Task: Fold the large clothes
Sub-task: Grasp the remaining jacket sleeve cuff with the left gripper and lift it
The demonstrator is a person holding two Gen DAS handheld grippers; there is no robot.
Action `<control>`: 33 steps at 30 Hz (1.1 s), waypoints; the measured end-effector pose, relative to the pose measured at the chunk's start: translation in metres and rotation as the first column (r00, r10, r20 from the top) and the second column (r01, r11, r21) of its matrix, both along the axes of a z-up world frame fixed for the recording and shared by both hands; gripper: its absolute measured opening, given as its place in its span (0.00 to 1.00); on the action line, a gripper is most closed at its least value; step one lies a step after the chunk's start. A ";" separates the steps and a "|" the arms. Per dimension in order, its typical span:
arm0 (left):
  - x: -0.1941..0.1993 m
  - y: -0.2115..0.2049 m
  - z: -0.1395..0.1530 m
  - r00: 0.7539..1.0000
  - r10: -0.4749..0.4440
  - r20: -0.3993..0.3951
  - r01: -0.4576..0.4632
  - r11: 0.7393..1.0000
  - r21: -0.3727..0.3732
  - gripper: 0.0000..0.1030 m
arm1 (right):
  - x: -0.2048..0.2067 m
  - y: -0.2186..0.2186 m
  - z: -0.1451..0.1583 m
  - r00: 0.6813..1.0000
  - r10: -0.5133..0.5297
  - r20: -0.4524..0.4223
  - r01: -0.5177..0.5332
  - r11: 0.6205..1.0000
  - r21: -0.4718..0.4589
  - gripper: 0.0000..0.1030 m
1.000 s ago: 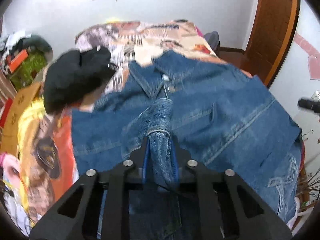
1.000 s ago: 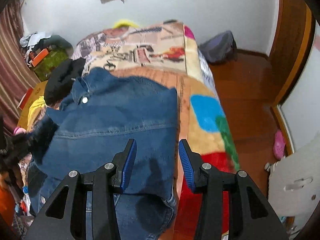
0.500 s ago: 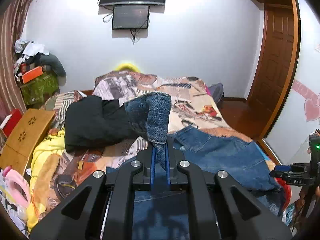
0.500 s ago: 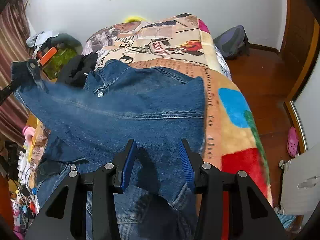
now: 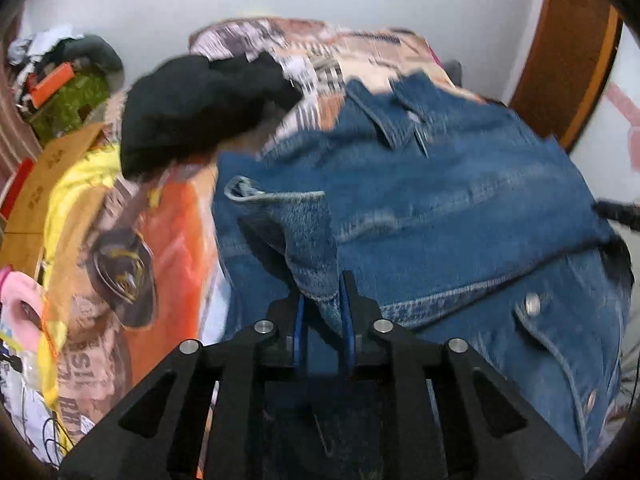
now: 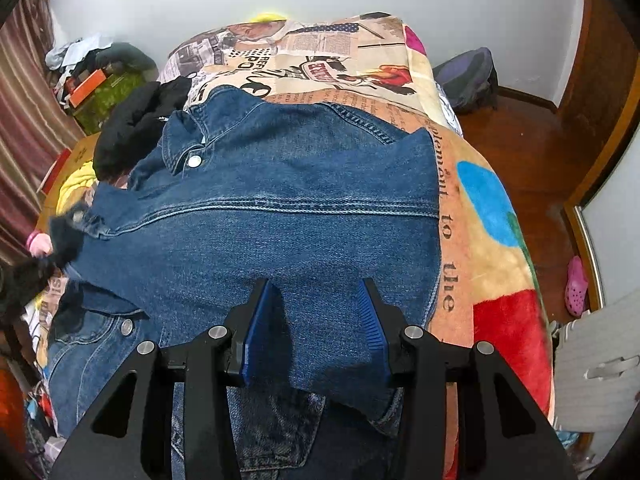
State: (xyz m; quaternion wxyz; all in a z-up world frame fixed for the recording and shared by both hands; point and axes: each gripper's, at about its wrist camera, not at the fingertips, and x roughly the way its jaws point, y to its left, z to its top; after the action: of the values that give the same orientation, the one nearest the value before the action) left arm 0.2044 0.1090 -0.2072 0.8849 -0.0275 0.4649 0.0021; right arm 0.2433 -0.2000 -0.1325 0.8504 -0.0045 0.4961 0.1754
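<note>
A blue denim jacket [image 6: 280, 216] lies spread on the bed's printed blanket [image 6: 472, 200], collar toward the far end. In the left wrist view the jacket [image 5: 440, 200] fills the right half. My left gripper [image 5: 323, 312] is shut on the jacket's sleeve [image 5: 308, 240], whose cuff lies folded across the jacket's left side. My right gripper [image 6: 316, 320] is open and empty, hovering over the jacket's near right part. The left gripper shows as a blurred dark shape at the left edge of the right wrist view [image 6: 48, 248].
A black garment [image 5: 200, 100] lies on the bed left of the jacket's collar. Yellow cloth [image 5: 80, 184] and a cardboard piece [image 5: 44, 184] sit at the left bedside. A clutter pile [image 6: 100, 76] stands in the far left corner. A backpack [image 6: 468, 76] and wooden floor lie right.
My left gripper, which held the sleeve lifted high half a second ago, has swung it down over the jacket. My right gripper has stayed open above the jacket, shifting slightly.
</note>
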 end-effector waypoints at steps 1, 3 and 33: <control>-0.002 0.001 -0.004 1.000 -0.008 -0.016 0.007 1.000 -0.008 0.23 | -0.001 0.000 0.000 1.000 -0.005 0.000 0.005 1.000 0.004 0.41; -0.006 0.003 -0.009 0.999 -0.005 -0.047 0.005 1.000 -0.002 0.34 | -0.001 -0.001 0.000 1.000 -0.013 0.000 0.013 1.000 0.012 0.41; 0.040 0.076 -0.059 0.959 0.114 -0.261 -0.221 0.877 -0.427 0.85 | 0.067 -0.053 -0.023 0.973 -0.117 -0.199 0.150 0.976 0.160 0.44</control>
State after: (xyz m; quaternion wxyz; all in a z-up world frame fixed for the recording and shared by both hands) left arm 0.2440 0.1851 -0.2658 0.7914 -0.2722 0.5467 -0.0257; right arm 0.3102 -0.2530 -0.1555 0.8065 0.1199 0.5564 0.1600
